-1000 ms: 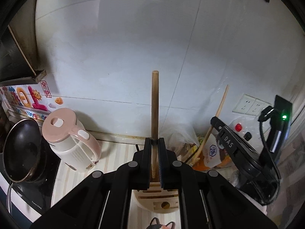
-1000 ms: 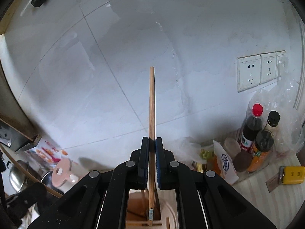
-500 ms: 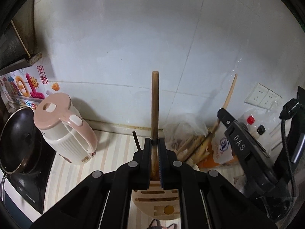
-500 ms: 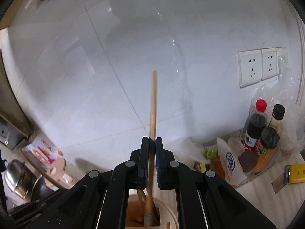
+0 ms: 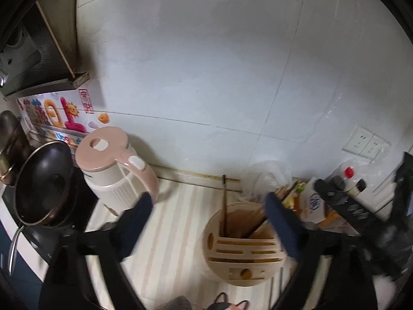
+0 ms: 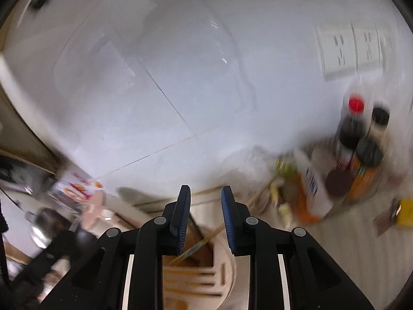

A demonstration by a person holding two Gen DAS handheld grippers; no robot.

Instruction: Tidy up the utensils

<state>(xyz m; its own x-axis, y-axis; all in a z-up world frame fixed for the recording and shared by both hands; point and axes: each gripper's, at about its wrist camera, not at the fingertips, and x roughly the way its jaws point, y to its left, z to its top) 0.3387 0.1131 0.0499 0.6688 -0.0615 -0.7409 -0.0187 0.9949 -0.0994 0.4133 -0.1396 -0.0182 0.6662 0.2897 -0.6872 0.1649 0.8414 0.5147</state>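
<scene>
Utensils (image 5: 254, 221) sit inside a round beige holder (image 5: 244, 258) on the striped counter (image 5: 175, 222): pale wooden sticks leaning to the right in the open rear well, plus one thin dark stick (image 5: 224, 201) standing nearly upright at the well's left. Holder's front half has horizontal slots & a round hole. Left gripper (image 5: 209, 222) is spread wide, nothing between its blue-padded fingers (image 5: 280, 222), holder directly below/between them. Right gripper (image 6: 204, 219) is partly apart, also holding nothing; a wooden stick (image 6: 200, 242) with a greenish lower part leans in the holder (image 6: 227, 271) under it. Right wrist view is motion-blurred. Pink-lidded kettle (image 5: 116, 165) stands left of the holder, black pan (image 5: 44, 180) further left. Sauce bottles (image 6: 358, 139) & bags are to the right by the wall.
</scene>
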